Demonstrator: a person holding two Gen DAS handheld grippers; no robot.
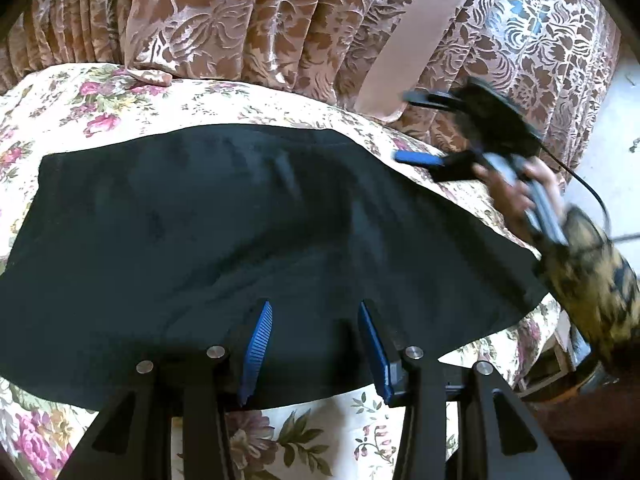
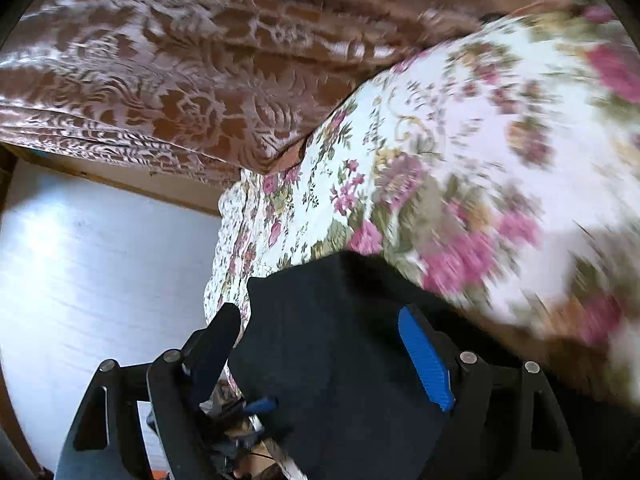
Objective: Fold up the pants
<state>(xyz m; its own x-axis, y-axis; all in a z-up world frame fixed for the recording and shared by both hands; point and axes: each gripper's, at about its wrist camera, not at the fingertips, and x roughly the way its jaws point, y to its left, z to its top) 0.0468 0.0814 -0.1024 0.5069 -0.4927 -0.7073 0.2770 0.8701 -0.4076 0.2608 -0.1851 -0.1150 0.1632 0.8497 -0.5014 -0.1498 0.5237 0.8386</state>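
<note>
Black pants (image 1: 224,216) lie spread flat on a floral bedspread (image 1: 80,100). My left gripper (image 1: 315,304) hovers over their near edge, its blue pads (image 1: 256,352) apart and nothing pinched between them. At the right, a hand in a patterned sleeve (image 1: 588,264) carries my right gripper (image 1: 408,128) above the far right edge of the pants, fingers spread. The right wrist view is blurred. It has a corner of the pants (image 2: 340,340) lying below and between the open right gripper (image 2: 316,316), with the pads clear of the cloth.
A brown floral curtain (image 1: 260,20) hangs behind the bed, with a plain pink band (image 1: 408,40) across it. The bed's edge drops to a pale floor (image 2: 80,260) in the right wrist view. A black cable (image 1: 588,188) trails from the right gripper.
</note>
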